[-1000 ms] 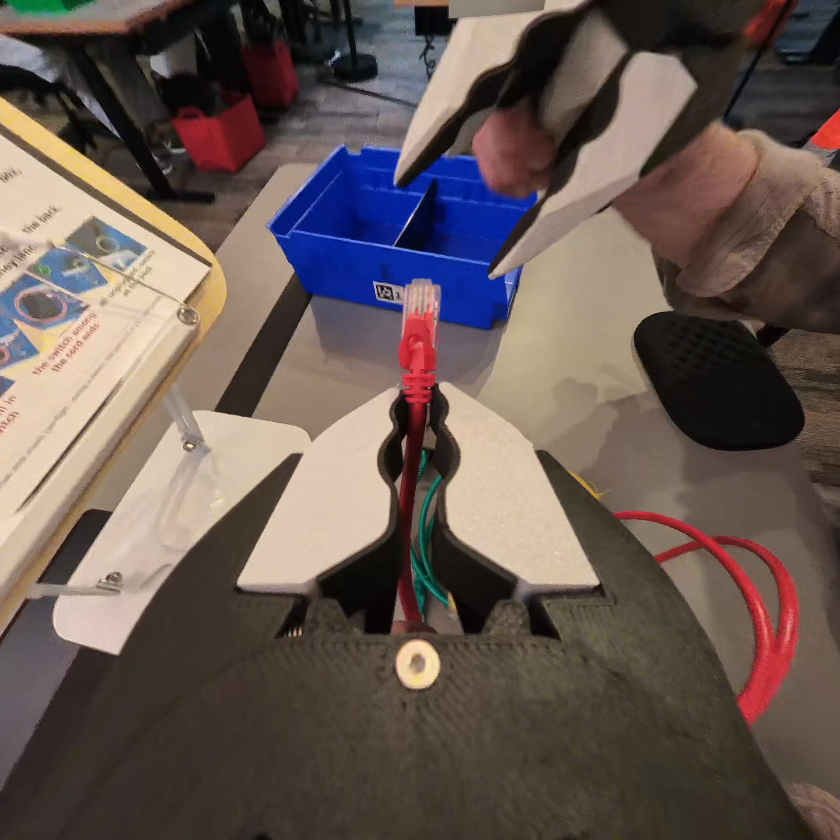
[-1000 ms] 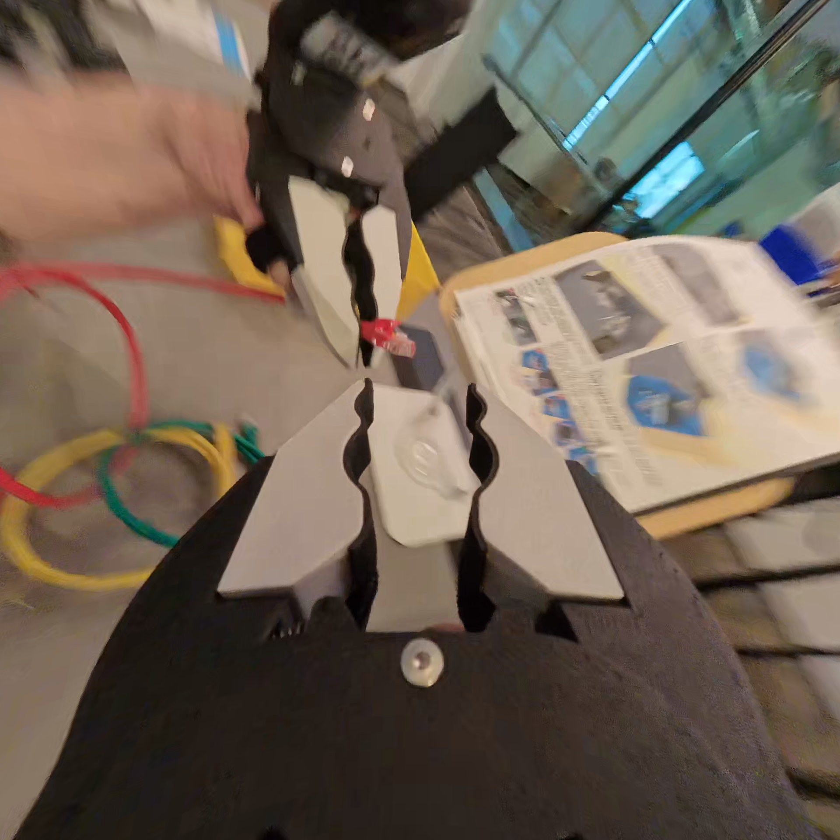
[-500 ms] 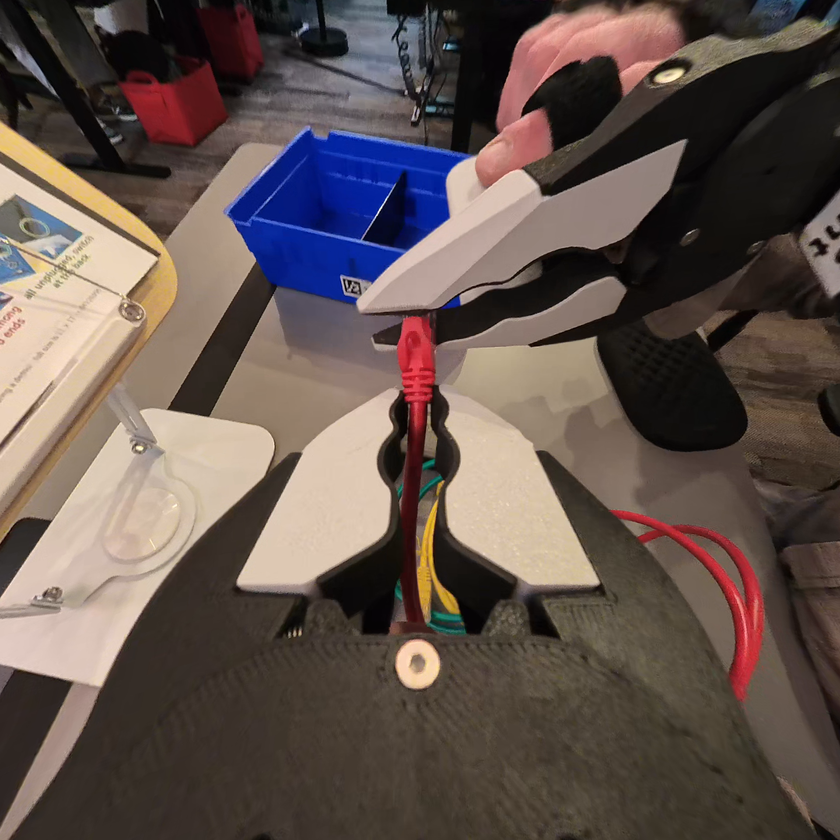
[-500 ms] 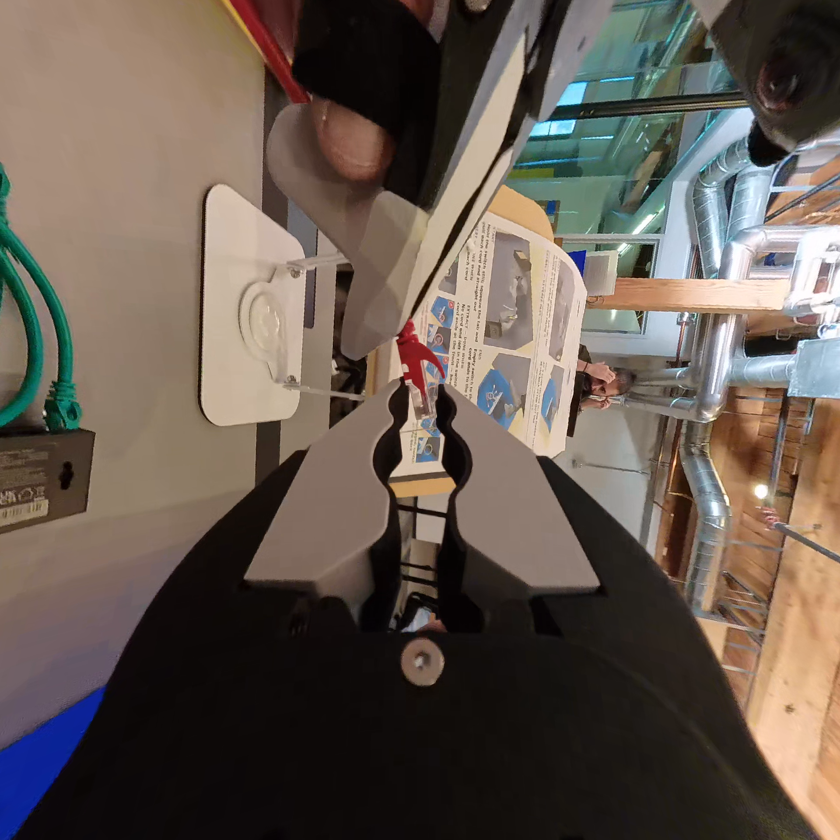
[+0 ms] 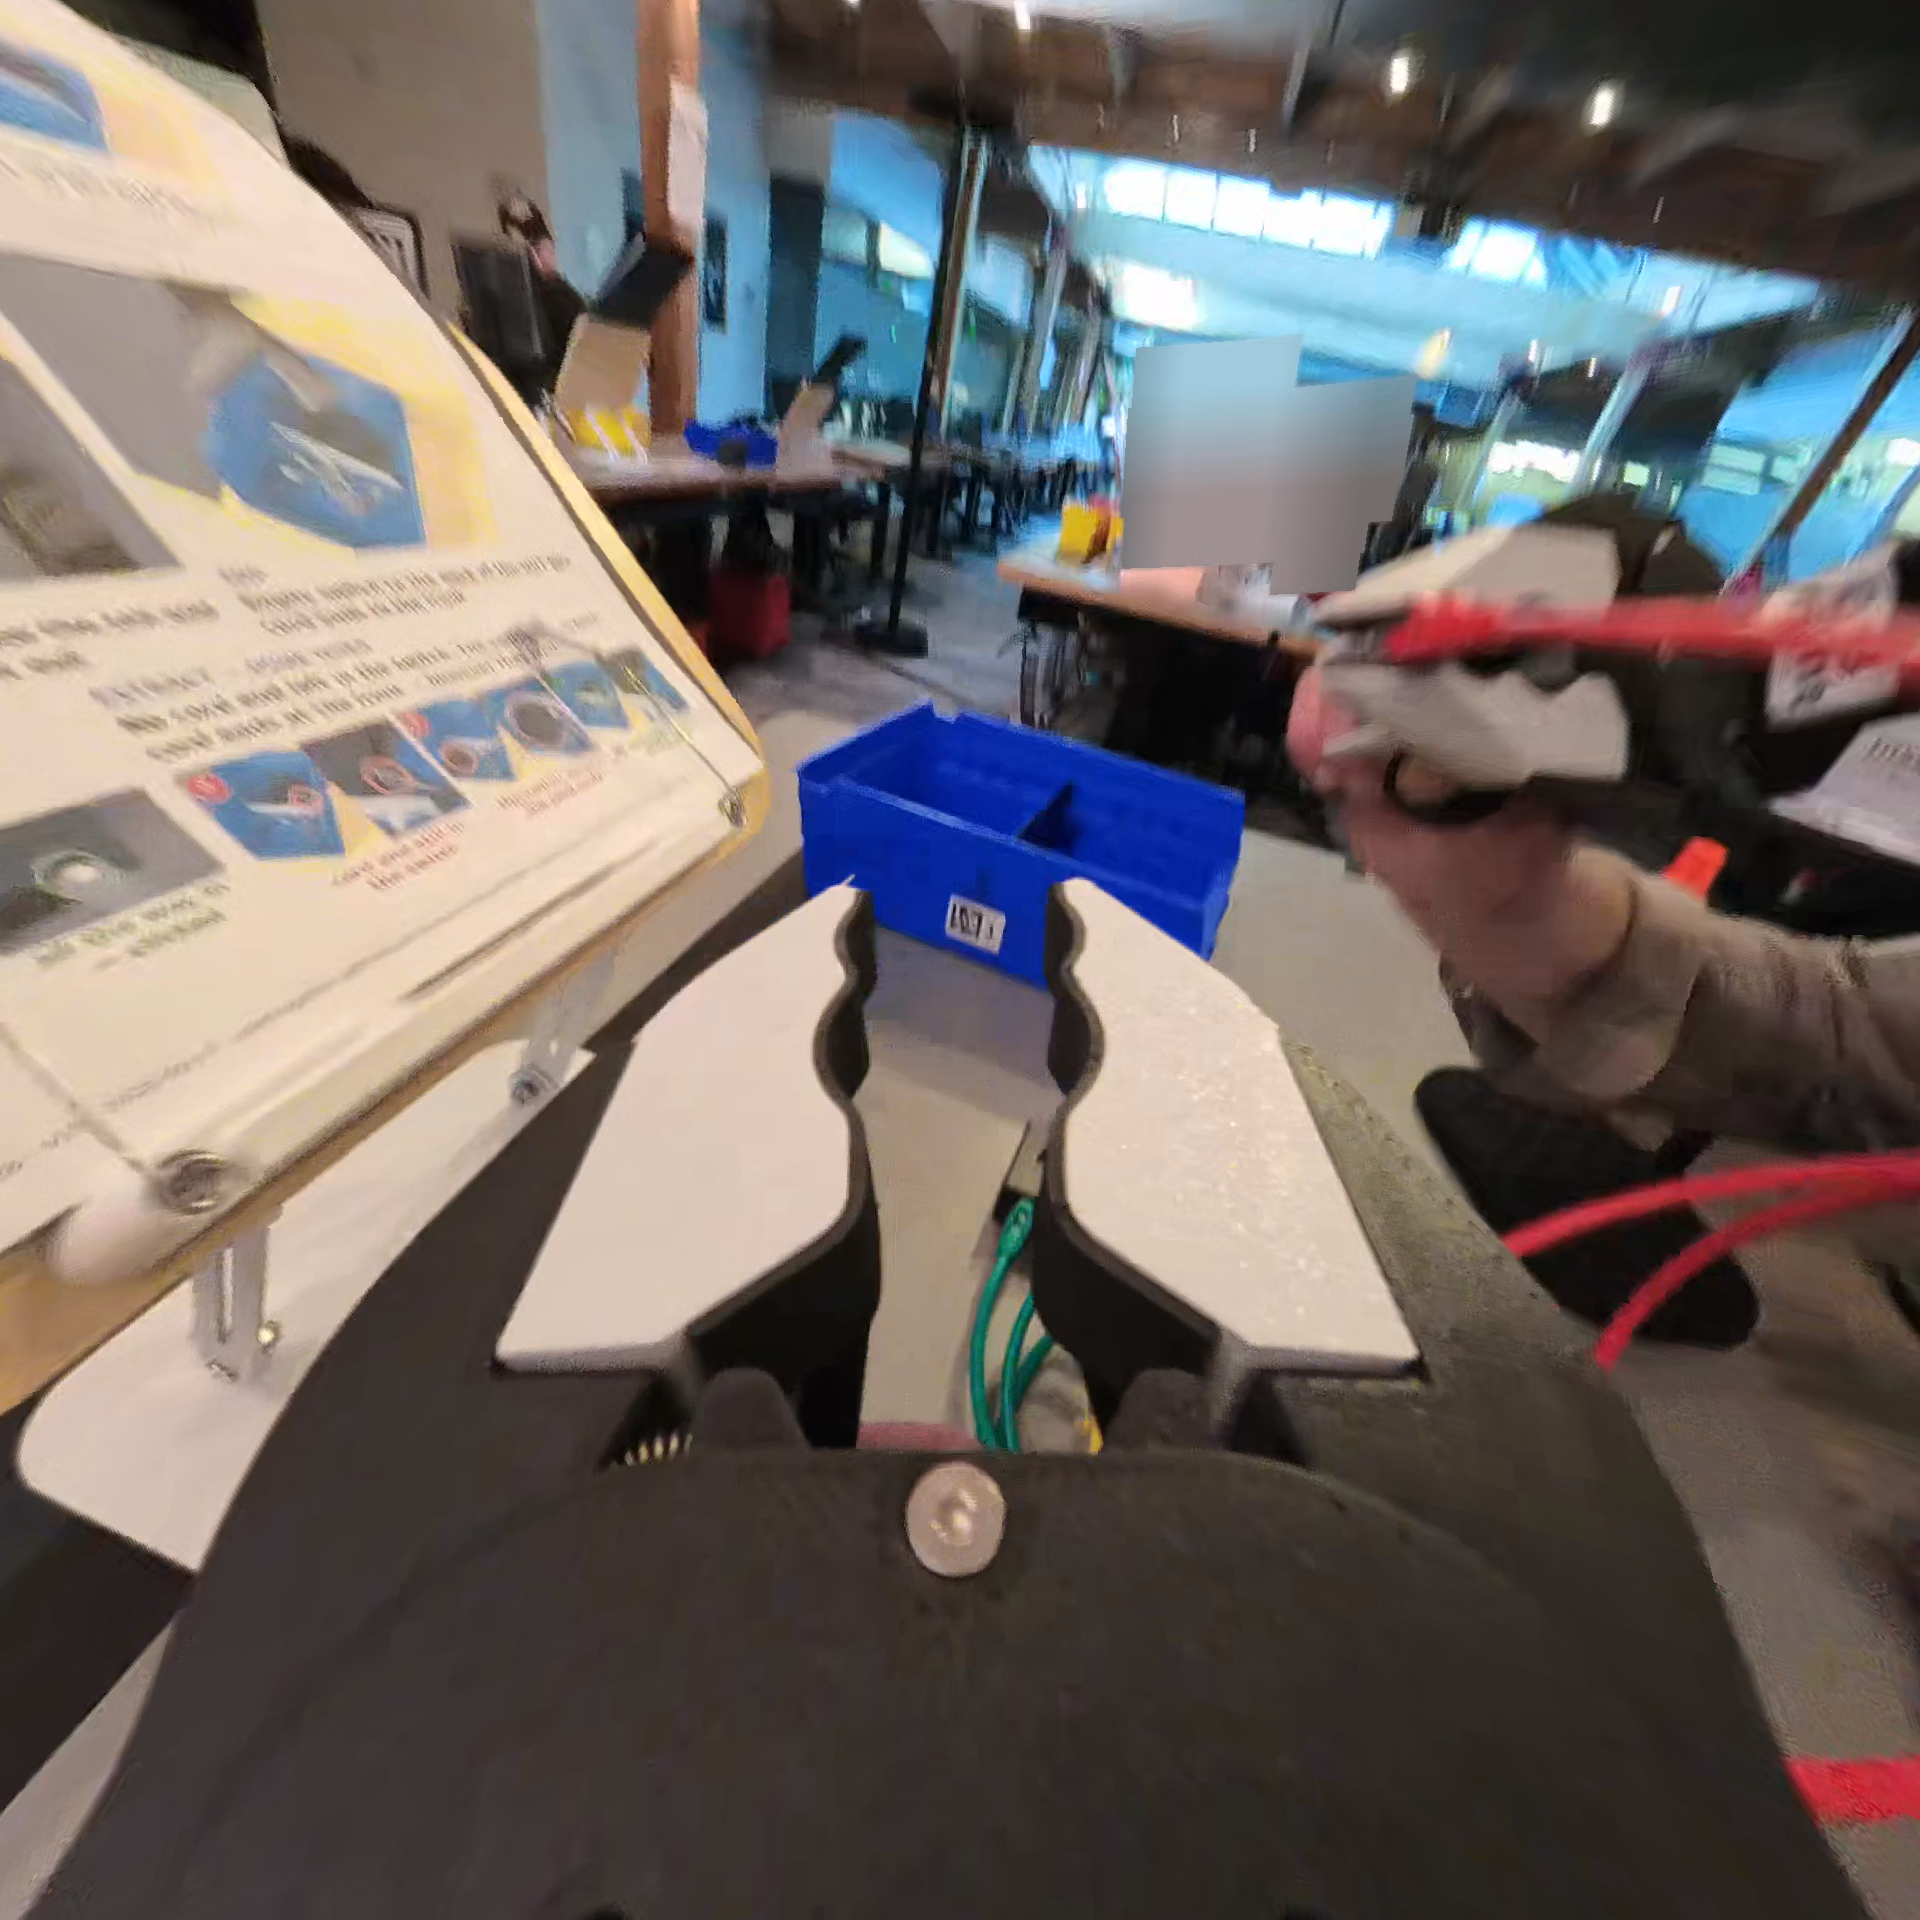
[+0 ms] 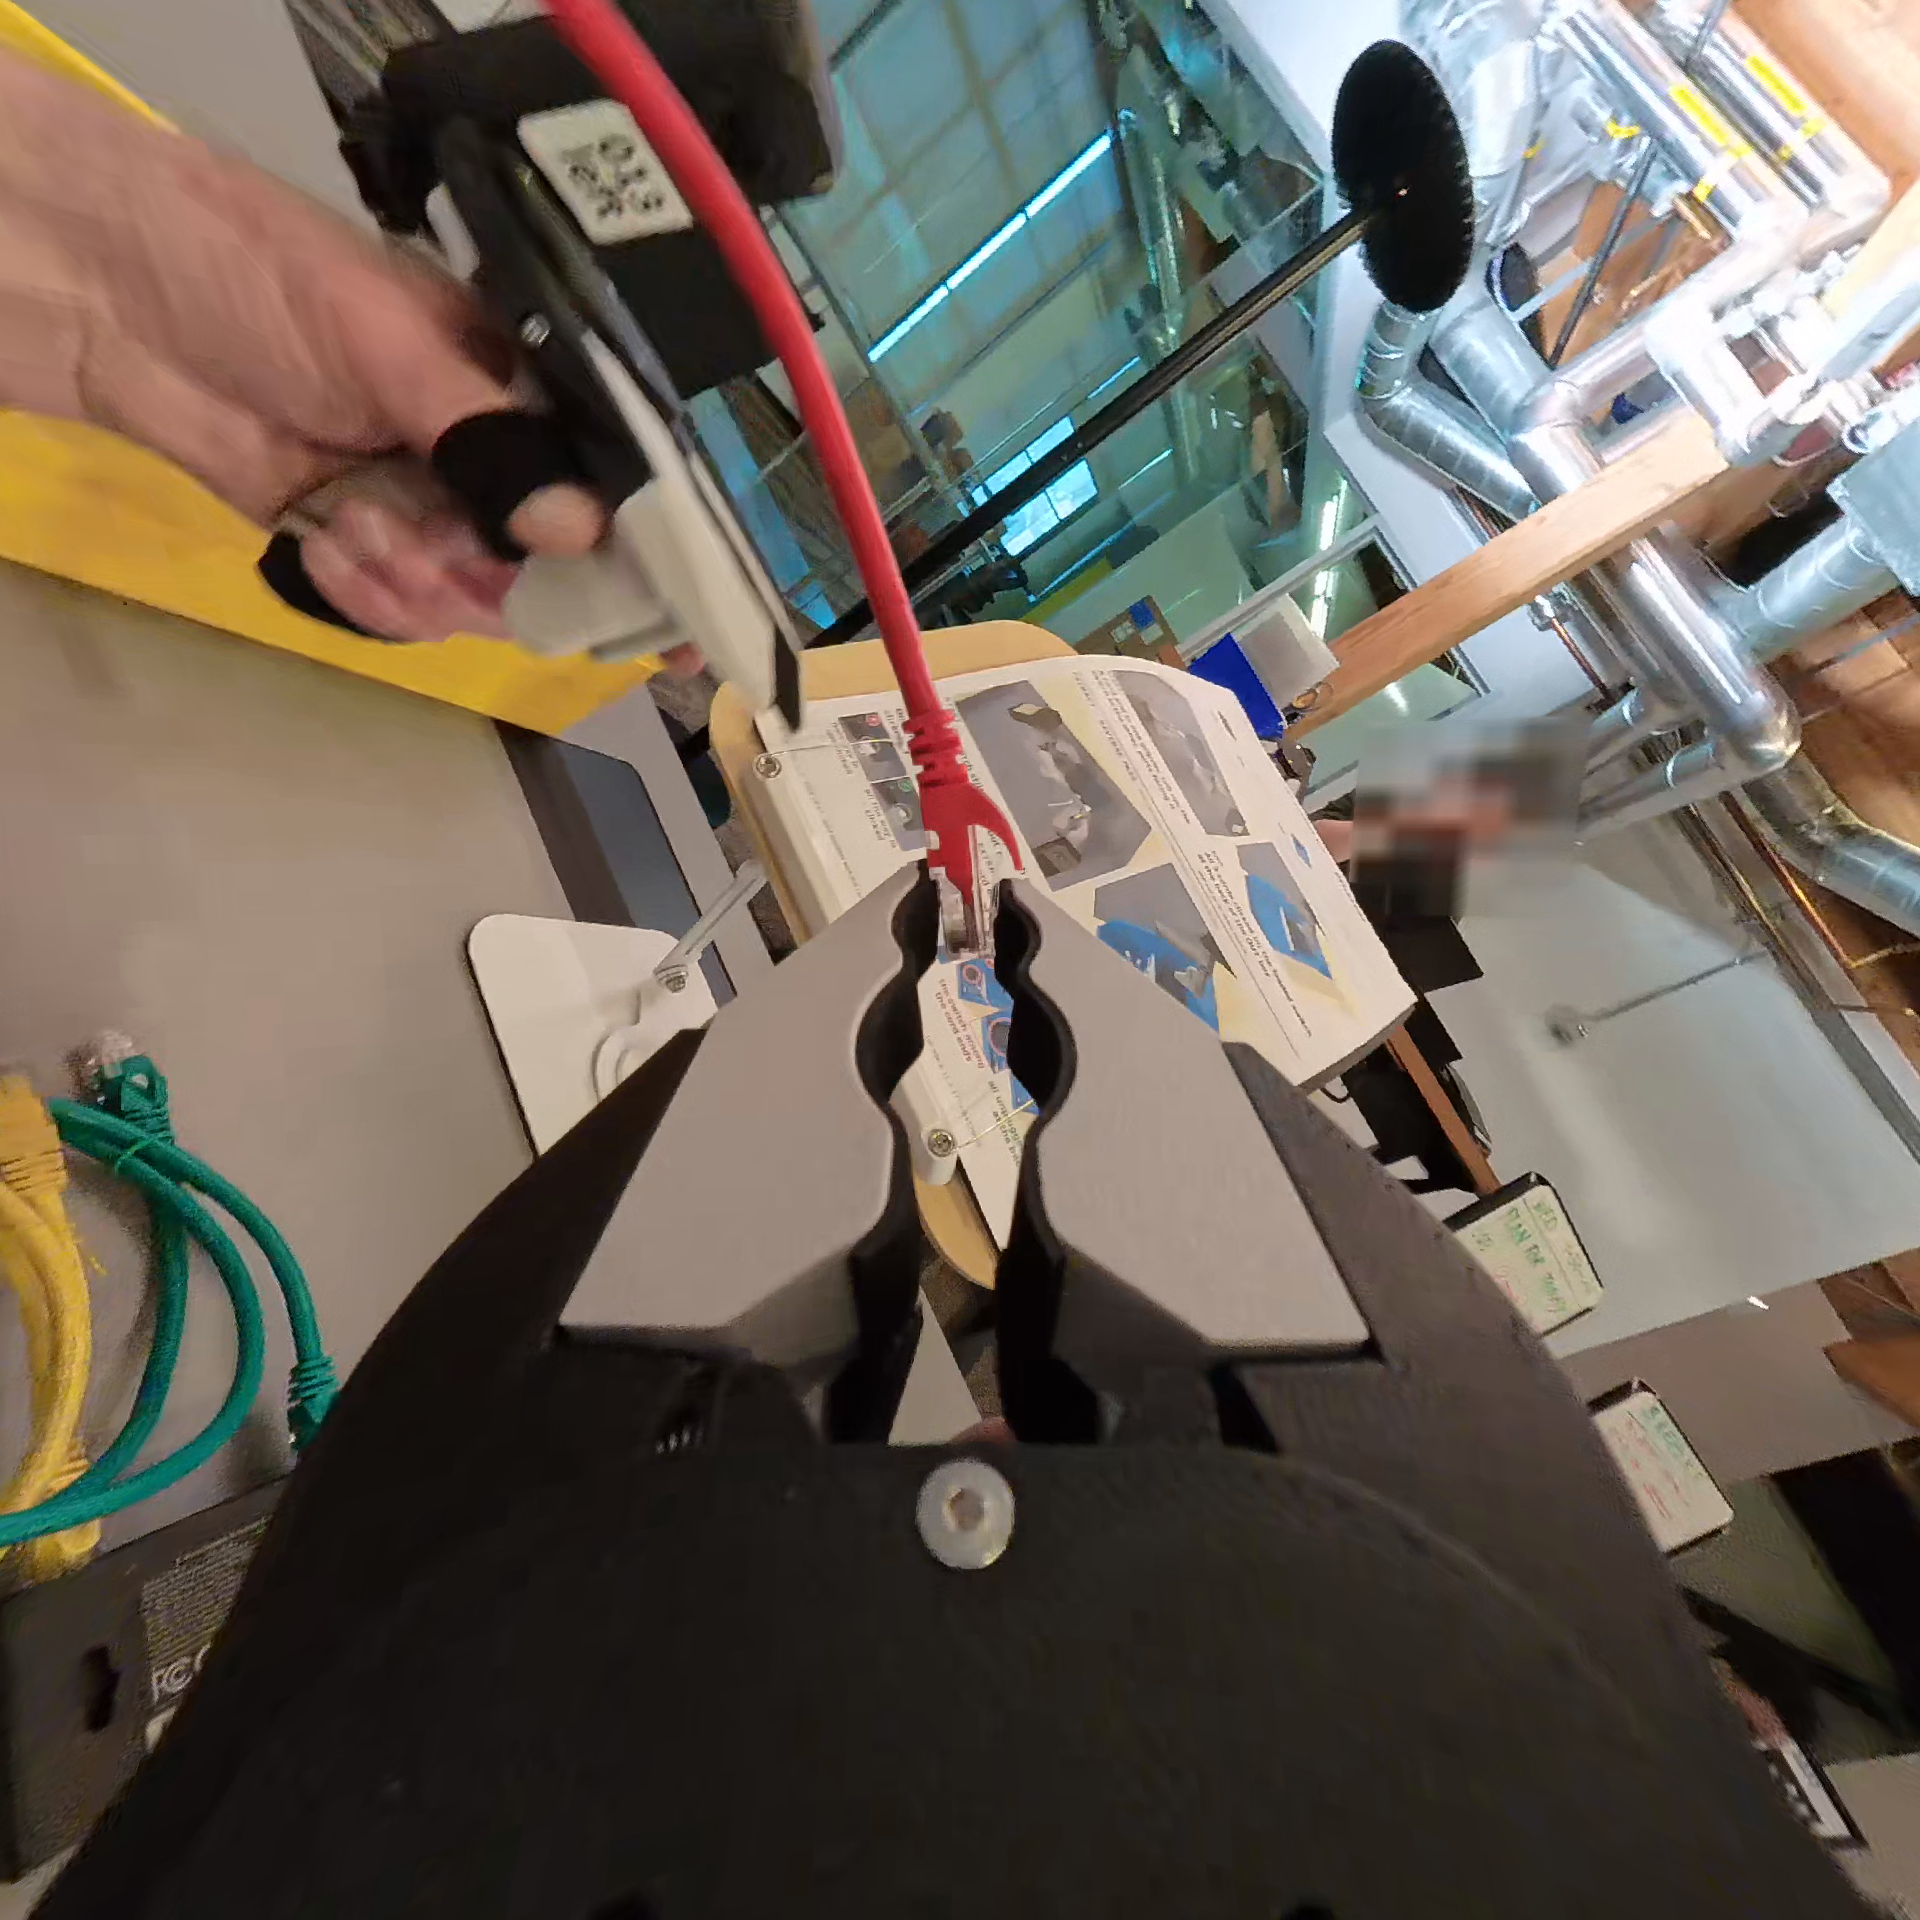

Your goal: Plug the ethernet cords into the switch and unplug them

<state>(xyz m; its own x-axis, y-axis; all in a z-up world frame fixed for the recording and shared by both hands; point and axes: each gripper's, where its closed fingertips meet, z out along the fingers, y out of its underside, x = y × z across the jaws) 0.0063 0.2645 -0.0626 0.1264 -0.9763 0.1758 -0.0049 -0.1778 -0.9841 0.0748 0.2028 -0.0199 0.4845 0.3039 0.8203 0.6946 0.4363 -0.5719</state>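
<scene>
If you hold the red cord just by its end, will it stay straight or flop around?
It will probably flop. The red cord already bends in a curve above the right gripper, which pinches only its clear plug. It looks light, since that small pinch seems to hold it up. The clear plug looks like hard plastic, so it may slip or crack if squeezed hard.

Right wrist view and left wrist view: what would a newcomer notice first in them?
First, the red cord: its clear plug is pinched at the tips of the right gripper, held up in the air. Next, the open, empty left gripper, with the blue bin just beyond it on the table.
</scene>
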